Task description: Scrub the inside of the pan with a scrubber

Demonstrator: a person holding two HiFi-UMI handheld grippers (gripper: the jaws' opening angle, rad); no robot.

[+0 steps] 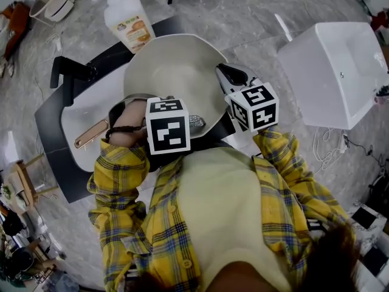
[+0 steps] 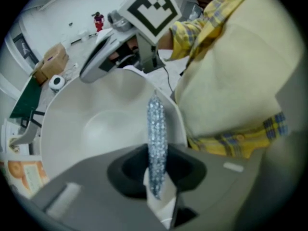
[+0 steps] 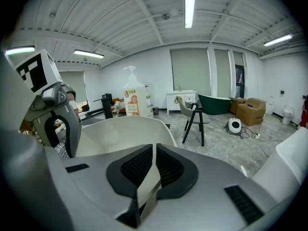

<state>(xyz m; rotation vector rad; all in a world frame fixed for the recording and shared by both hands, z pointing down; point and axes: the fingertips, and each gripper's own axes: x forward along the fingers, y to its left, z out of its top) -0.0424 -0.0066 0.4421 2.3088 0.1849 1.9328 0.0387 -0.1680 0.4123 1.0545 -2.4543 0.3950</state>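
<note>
A cream pan (image 1: pixel 173 72) is held tilted over a white sink (image 1: pixel 85 111). Its pale inside fills the left gripper view (image 2: pixel 101 129). My left gripper (image 1: pixel 182 128) is at the pan's near edge, shut on a silver mesh scrubber (image 1: pixel 196 123). The scrubber (image 2: pixel 156 134) stands on edge between the jaws, over the pan's inner wall. My right gripper (image 1: pixel 231 78) is shut on the pan's right rim, and the thin rim (image 3: pixel 149 174) shows pinched between its pads. The left gripper (image 3: pixel 53 114) shows at the left of the right gripper view.
A soap pump bottle (image 1: pixel 129 23) stands behind the sink, and a black faucet (image 1: pixel 70 72) rises at its left. A copper-coloured handle (image 1: pixel 91 134) lies in the sink. A white tub (image 1: pixel 334 72) stands to the right. My yellow plaid sleeves crowd the near side.
</note>
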